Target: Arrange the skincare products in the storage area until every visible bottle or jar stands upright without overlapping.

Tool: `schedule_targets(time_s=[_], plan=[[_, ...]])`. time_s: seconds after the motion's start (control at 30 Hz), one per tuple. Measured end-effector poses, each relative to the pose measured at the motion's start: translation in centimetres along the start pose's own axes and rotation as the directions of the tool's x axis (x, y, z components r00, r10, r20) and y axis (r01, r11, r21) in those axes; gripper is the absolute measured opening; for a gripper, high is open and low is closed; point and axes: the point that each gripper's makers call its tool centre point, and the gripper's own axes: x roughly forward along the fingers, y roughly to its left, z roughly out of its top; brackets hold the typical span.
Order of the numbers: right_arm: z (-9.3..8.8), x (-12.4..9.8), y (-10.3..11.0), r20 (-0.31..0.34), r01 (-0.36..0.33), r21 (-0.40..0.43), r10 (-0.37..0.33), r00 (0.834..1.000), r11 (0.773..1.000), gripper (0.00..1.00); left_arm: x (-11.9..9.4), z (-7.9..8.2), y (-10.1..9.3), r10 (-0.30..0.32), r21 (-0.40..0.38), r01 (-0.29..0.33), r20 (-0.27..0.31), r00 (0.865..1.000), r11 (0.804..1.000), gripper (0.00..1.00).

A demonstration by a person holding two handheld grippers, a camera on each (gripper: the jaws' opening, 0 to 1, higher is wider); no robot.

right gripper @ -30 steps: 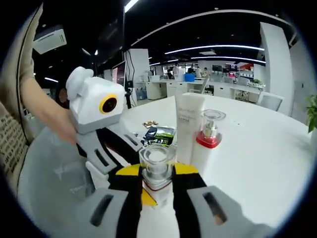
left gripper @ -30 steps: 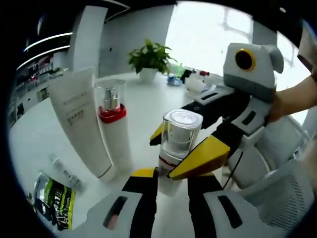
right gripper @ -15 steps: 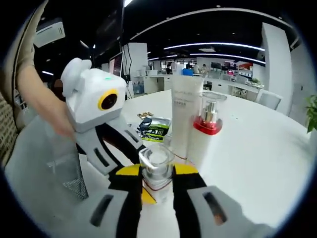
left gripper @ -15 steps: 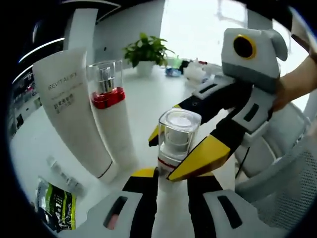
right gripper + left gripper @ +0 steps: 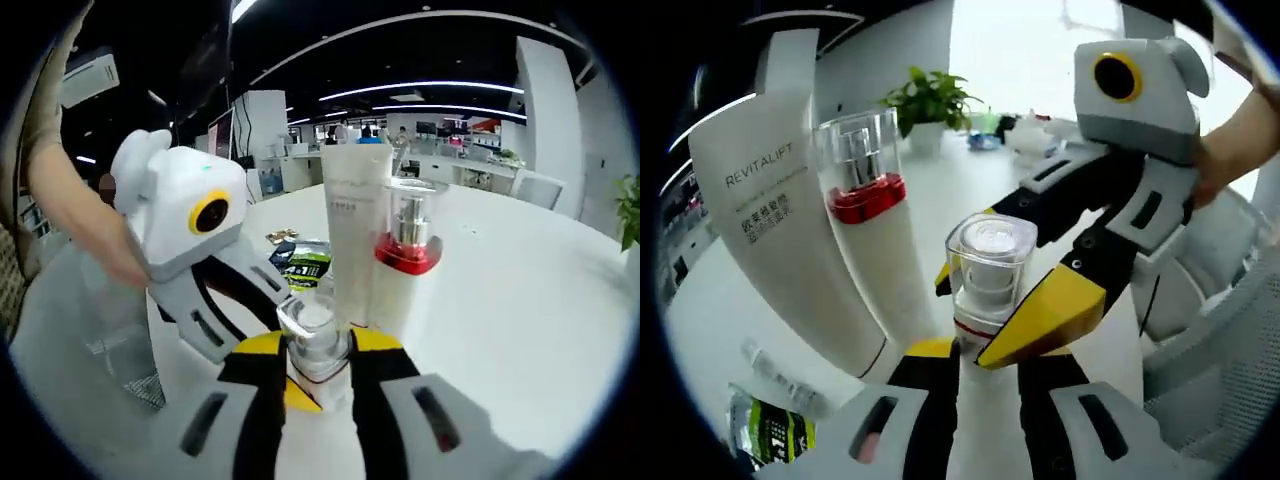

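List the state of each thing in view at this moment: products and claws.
Clear-capped bottle: upright, gripped by both claws.
Red-collared pump bottle: upright on the table.
White tube: standing, leaning slightly.
Green sachet: lying flat.
Left claw: shut on the clear-capped bottle.
Right claw: shut on the same bottle.

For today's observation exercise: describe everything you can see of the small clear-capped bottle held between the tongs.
The small bottle has a square, clear plastic cap over a white pump and a thin red band above its white base. It stands upright on the white table, gripped low by both the left tongs and the right tongs, close beside the taller red-collared bottle.
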Motion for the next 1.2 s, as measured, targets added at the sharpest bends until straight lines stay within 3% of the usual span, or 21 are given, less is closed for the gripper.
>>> schedule_targets(time_s=[0.23, 0.43, 0.87, 1.2], plan=[[-0.3, 0.1, -0.4, 0.002, 0.021, 0.027, -0.021, 1.0, 0.999, 0.28, 0.2, 0.1, 0.7, -0.011, -0.002, 0.011, 0.001, 1.0, 1.0, 0.17], [-0.7, 0.0, -0.8, -0.003, 0.055, 0.069, -0.054, 0.999, 0.996, 0.27, 0.4, 0.1, 1.1, -0.056, 0.009, 0.056, 0.0, 0.998, 0.998, 0.17], [-1.9, -0.5, -1.2, -0.012, 0.146, 0.213, -0.147, 0.989, 0.966, 0.25, 0.8, 0.1, 1.2, -0.134, 0.068, 0.135, -0.023, 0.991, 0.988, 0.17], [-2.3, -1.1, -1.1, -0.025, 0.163, 0.229, -0.161, 0.987, 0.96, 0.25, 0.9, 0.3, 1.5, -0.145, 0.072, 0.146, -0.02, 0.989, 0.987, 0.2]])
